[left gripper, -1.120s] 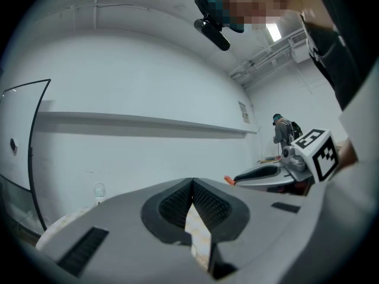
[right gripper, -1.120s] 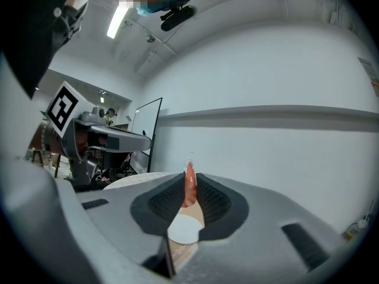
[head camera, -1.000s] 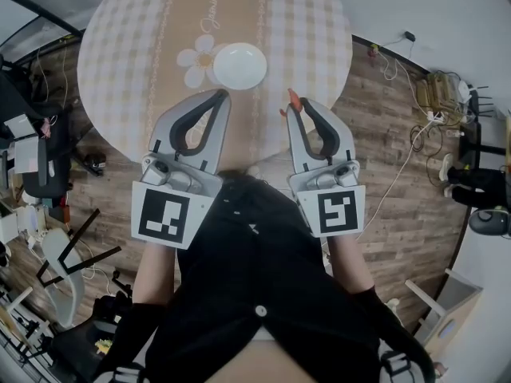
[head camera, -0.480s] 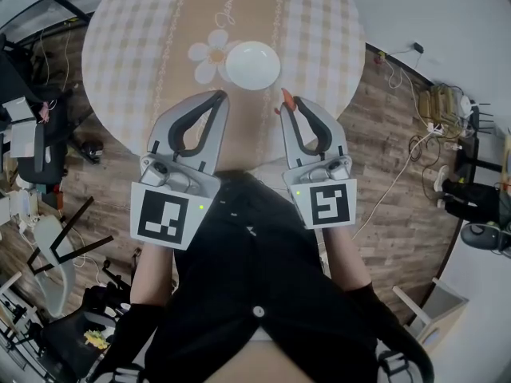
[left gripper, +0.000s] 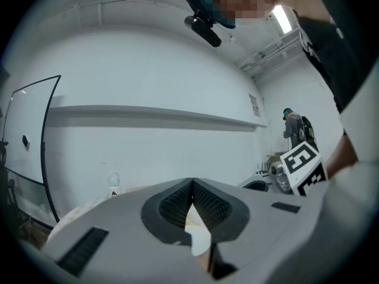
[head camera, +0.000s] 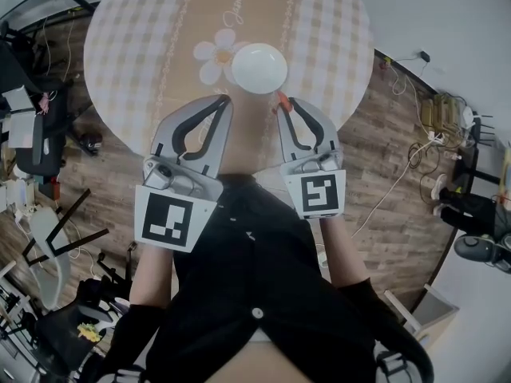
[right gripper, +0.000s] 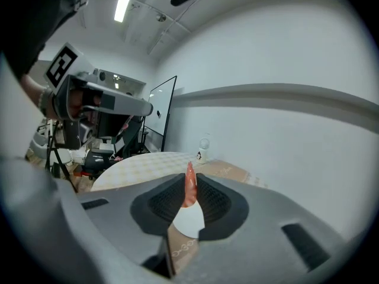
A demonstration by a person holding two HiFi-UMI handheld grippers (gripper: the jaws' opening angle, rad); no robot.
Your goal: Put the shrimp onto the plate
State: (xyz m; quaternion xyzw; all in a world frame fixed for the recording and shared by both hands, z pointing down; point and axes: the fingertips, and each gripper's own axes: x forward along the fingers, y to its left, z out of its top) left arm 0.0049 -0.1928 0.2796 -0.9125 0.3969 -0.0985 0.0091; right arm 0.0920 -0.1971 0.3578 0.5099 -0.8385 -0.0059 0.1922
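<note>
The orange shrimp (head camera: 281, 99) sticks out from the tips of my right gripper (head camera: 285, 108), which is shut on it. Seen from the right gripper view, the shrimp (right gripper: 189, 185) stands upright between the jaw pads, with the white plate (right gripper: 190, 220) showing behind them. The round white plate (head camera: 259, 68) sits on the table, just beyond and left of the right gripper's tips. My left gripper (head camera: 227, 100) is shut with nothing in it, hovering near the table's near edge, left of the plate. In its own view, the left gripper (left gripper: 192, 183) has its pads meeting at the tips.
The round table (head camera: 144, 38) has a checked cloth with a tan centre strip and a daisy print (head camera: 214, 57). Chairs and cables lie on the wooden floor (head camera: 399, 158) around it. A small bottle (right gripper: 204, 147) stands at the table's far side.
The plate and table have come closer to the grippers. My right gripper with the shrimp has moved forward and left, its tips now near the plate's rim. The left gripper stays shut.
</note>
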